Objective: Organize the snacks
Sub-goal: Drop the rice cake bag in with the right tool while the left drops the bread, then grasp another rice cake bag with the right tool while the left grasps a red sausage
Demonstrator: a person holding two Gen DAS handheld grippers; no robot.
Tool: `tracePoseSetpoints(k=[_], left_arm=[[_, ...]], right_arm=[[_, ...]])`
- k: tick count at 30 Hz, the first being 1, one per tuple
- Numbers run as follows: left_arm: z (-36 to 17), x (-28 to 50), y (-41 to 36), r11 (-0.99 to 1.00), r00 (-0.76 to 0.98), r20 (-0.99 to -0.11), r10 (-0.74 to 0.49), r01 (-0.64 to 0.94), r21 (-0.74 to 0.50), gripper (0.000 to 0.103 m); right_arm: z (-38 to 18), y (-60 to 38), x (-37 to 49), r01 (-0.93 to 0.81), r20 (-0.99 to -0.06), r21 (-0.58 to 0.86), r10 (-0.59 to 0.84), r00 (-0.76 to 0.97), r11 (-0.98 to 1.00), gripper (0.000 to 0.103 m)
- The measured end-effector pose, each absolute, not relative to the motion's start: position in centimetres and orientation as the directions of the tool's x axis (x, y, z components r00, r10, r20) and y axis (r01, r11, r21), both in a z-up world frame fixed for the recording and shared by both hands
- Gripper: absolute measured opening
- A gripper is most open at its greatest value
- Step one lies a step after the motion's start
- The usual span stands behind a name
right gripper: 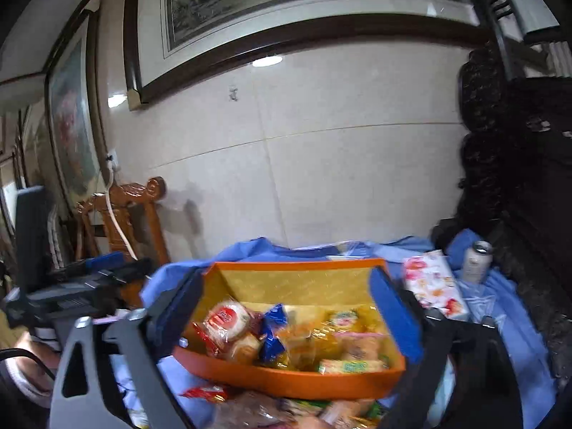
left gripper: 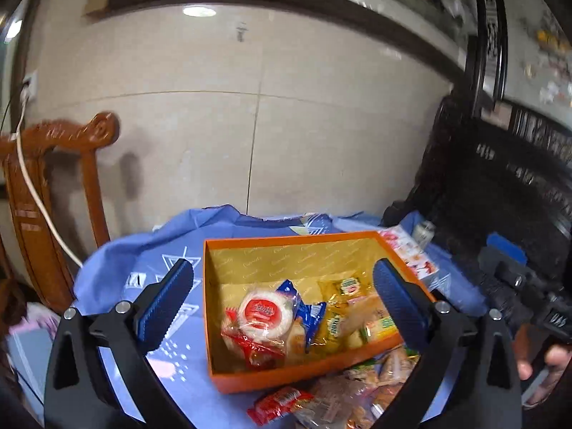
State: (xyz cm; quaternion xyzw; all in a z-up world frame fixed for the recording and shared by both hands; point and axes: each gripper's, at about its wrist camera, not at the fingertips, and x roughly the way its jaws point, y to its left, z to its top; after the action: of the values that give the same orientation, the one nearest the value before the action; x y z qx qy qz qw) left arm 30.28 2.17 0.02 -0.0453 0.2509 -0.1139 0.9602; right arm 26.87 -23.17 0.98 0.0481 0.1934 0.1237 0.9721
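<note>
A pale tiled wall [left gripper: 304, 125] closes the scene at the back, carrying a dark-framed picture [right gripper: 286, 10] above. A carved wooden chair [left gripper: 53, 193] stands to the left with a white cable [left gripper: 32, 186] draped over it; dark carved furniture [right gripper: 518, 178] fills the right side. The desk, covered by a blue cloth [left gripper: 143, 268], bears an orange box [left gripper: 286, 379] with a yellow lining, open at the top and set near the middle. Inside it lie wrapped snacks: a round white-and-red pack [left gripper: 266, 316], a blue packet [right gripper: 273, 336] and several yellow packets [left gripper: 339, 307]. More wrapped snacks [left gripper: 357, 393] are heaped on the cloth just in front of the box's near wall, among them a red packet [left gripper: 279, 402]. Behind the box to the right lie a flowered pack [right gripper: 434, 286] and an upright can [right gripper: 475, 261]. Bare cloth lies to the left of the box; the right edge is crowded by the furniture. The left gripper [left gripper: 282, 296] hangs above the box, tilted downward, fingers spread wide with nothing between them. The right gripper [right gripper: 286, 311] hangs likewise, fingers wide apart and empty, framing the box. A hand [left gripper: 543, 368] holds the right gripper's body at the right edge of the left wrist view.
</note>
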Motion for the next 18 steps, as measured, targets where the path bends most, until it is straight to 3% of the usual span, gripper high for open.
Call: tracePoseSetpoints(k=[4,10,14,18], left_arm=[[-2.4,27.9,3.4,0.974,0.825,-0.52,-0.222,0.159,-0.162,0.099],[-7.6,23.5,4.1,0.967,0.78,-0.575,-0.247,0.162,-0.196,0.099],[-10.8,21.1,3.8,0.958,0.724,-0.629,-0.283,0.175,-0.228,0.099],[-12.3,20.0,3.0,0.963,0.699,-0.662,-0.27,0.185,-0.198,0.099]], right_arm=[[-2.2,-24.5,25.4,-0.153,-0.467,0.077,0.171,0.867,0.985,0.1],[-9.8,-29.2,22.4,-0.003,-0.636,0.194,0.128,0.761,0.981,0.099],[-14.2,-30.6,22.1,0.097,-0.739,0.186,0.074,0.67,0.978,0.082],[-16.0,-30.1,22.9,0.082,-0.766,0.151,0.064,0.639,0.985,0.076]])
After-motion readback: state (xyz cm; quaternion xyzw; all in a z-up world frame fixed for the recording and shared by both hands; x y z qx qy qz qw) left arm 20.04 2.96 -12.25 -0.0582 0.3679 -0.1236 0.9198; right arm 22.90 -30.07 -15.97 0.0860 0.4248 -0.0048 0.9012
